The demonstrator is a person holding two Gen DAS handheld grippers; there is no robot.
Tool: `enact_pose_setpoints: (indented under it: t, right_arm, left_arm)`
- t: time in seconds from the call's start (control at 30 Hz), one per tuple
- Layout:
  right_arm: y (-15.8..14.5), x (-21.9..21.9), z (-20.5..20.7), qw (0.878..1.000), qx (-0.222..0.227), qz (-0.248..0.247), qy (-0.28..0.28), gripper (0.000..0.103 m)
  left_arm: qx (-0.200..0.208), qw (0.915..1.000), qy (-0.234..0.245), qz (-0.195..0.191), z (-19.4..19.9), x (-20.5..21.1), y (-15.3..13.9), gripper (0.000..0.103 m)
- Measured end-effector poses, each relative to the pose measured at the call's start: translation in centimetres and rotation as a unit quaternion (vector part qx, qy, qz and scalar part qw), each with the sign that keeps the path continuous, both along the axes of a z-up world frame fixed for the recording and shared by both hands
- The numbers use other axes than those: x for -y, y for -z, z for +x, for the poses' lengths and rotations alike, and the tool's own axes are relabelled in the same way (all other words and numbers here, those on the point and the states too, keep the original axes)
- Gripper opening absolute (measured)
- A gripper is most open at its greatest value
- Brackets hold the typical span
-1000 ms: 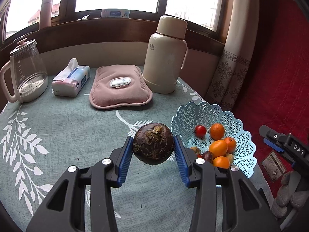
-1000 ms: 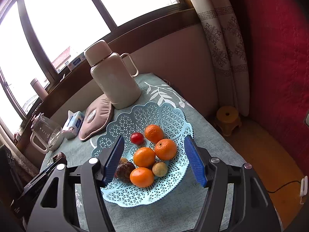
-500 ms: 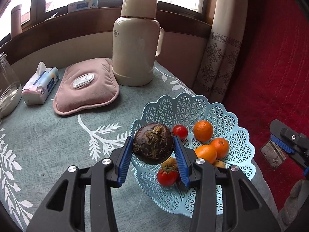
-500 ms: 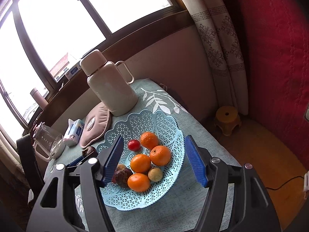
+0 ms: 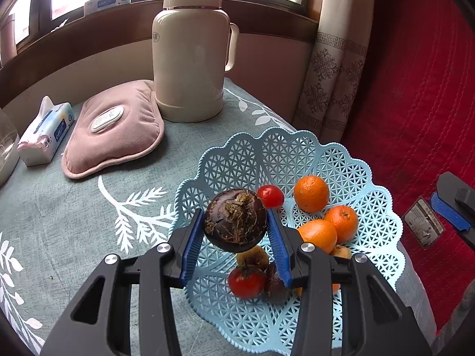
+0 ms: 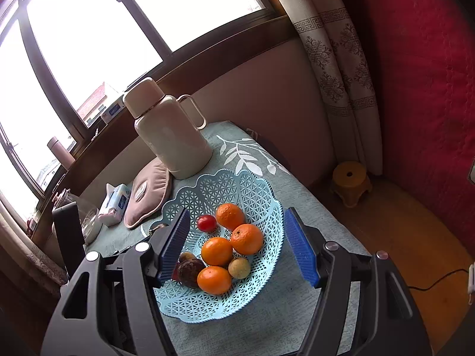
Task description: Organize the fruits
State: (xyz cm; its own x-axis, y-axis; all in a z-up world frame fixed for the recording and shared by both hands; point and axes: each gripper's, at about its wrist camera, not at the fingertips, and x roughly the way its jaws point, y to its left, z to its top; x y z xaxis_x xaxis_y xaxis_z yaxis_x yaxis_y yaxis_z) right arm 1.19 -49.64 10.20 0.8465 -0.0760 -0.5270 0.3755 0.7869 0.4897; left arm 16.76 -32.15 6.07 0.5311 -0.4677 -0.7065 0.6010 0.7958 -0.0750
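My left gripper (image 5: 235, 225) is shut on a dark purple-brown round fruit (image 5: 235, 220) and holds it above the left rim of a light blue lattice basket (image 5: 311, 154). The basket holds several oranges (image 5: 311, 192), two red tomatoes (image 5: 270, 196), a brown fruit (image 5: 252, 256) and a dark fruit. My right gripper (image 6: 236, 249) is open and empty, raised above the same basket (image 6: 231, 187) with the oranges (image 6: 216, 250) between its fingers in view. The left gripper is mostly hidden behind my right gripper's left finger.
A cream thermos (image 5: 190, 47) stands behind the basket, a pink heat pad (image 5: 115, 130) and a tissue pack (image 5: 44, 132) to its left. A glass kettle sits at the far left edge. The table edge drops off right of the basket; a yellow stool (image 6: 350, 182) stands on the floor.
My left gripper has carried the dark fruit rightward from over the tablecloth to above the basket's left side. My right gripper has risen and backed off slightly, still open.
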Motion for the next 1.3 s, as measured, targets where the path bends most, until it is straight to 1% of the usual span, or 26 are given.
enact_pose_setpoints:
  t: [0.13,0.2,0.23,0.27,0.47,0.5,0.57,0.6,0.63,0.67,0.8,0.83,0.9,1.0,1.03,1.07,1.1,1.3]
  right_arm:
    - [0.1,0.1,0.0,1.000,0.000,0.001,0.001,0.068]
    - [0.1,0.1,0.1,1.000,-0.001,0.002,0.001,0.068]
    - [0.1,0.1,0.1,1.000,-0.002,0.002,0.000,0.068]
    - [0.1,0.0,0.1,1.000,-0.001,0.001,-0.001,0.068]
    - [0.0,-0.1,0.0,1.000,0.001,0.000,-0.002,0.068]
    - [-0.1,0.0,-0.1,1.000,0.002,0.000,-0.001,0.068]
    - [-0.1,0.1,-0.2,1.000,0.003,0.001,0.001,0.068]
    - [-0.2,0.1,-0.3,1.000,0.004,0.001,0.002,0.073]
    - [-0.3,0.1,-0.4,1.000,0.006,0.001,0.004,0.076]
    - [-0.3,0.1,-0.4,1.000,0.007,0.000,0.005,0.077]
    - [-0.6,0.0,-0.5,1.000,0.008,-0.005,0.004,0.077]
    - [-0.6,0.0,-0.6,1.000,0.009,-0.005,0.003,0.078]
    - [-0.8,0.0,-0.6,1.000,0.012,-0.006,0.004,0.085]
    - [-1.1,-0.1,-0.8,1.000,0.014,-0.009,0.005,0.086]
    - [-1.2,-0.1,-0.8,1.000,0.014,-0.008,0.005,0.087]
    - [-1.3,0.0,-0.9,1.000,0.015,-0.008,0.005,0.089]
    - [-1.4,0.0,-1.0,1.000,0.016,-0.009,0.005,0.092]
    - [-2.1,-0.4,-1.4,1.000,0.018,-0.021,0.006,0.094]
  left_arm:
    - [0.000,1.0000,-0.001,-0.002,0.0,0.1,0.1,0.045]
    - [0.001,1.0000,-0.003,-0.005,0.0,0.0,0.0,0.052]
    - [0.005,1.0000,-0.006,-0.006,-0.1,-0.1,-0.1,0.059]
    - [0.008,0.9999,-0.008,-0.007,-0.1,-0.2,-0.2,0.061]
    - [0.004,0.9999,-0.011,-0.011,-0.3,-0.7,-0.3,0.062]
    - [0.006,0.9999,-0.011,-0.010,-0.4,-0.7,-0.4,0.062]
    - [0.010,0.9998,-0.009,-0.012,-0.8,-0.8,-0.6,0.067]
    - [0.014,0.9998,-0.010,-0.012,-1.0,-0.9,-0.8,0.068]
    - [0.019,0.9997,-0.010,-0.013,-1.2,-0.9,-1.0,0.071]
    - [0.023,0.9996,-0.011,-0.014,-1.4,-1.0,-1.3,0.073]
    - [0.034,0.9991,-0.016,-0.020,-2.1,-1.6,-2.3,0.076]
    - [0.037,0.9989,-0.019,-0.021,-2.2,-1.8,-2.5,0.079]
    - [0.047,0.9983,-0.027,-0.023,-2.7,-2.3,-3.0,0.083]
    - [0.059,0.9972,-0.042,-0.016,-3.3,-2.8,-3.5,0.085]
    - [0.063,0.9967,-0.048,-0.014,-3.4,-3.0,-3.6,0.089]
    - [0.067,0.9962,-0.054,-0.013,-3.6,-3.3,-3.8,0.090]
    - [0.071,0.9957,-0.058,-0.012,-3.8,-3.5,-3.9,0.090]
    - [0.088,0.9928,-0.080,-0.013,-4.9,-4.9,-4.9,0.090]
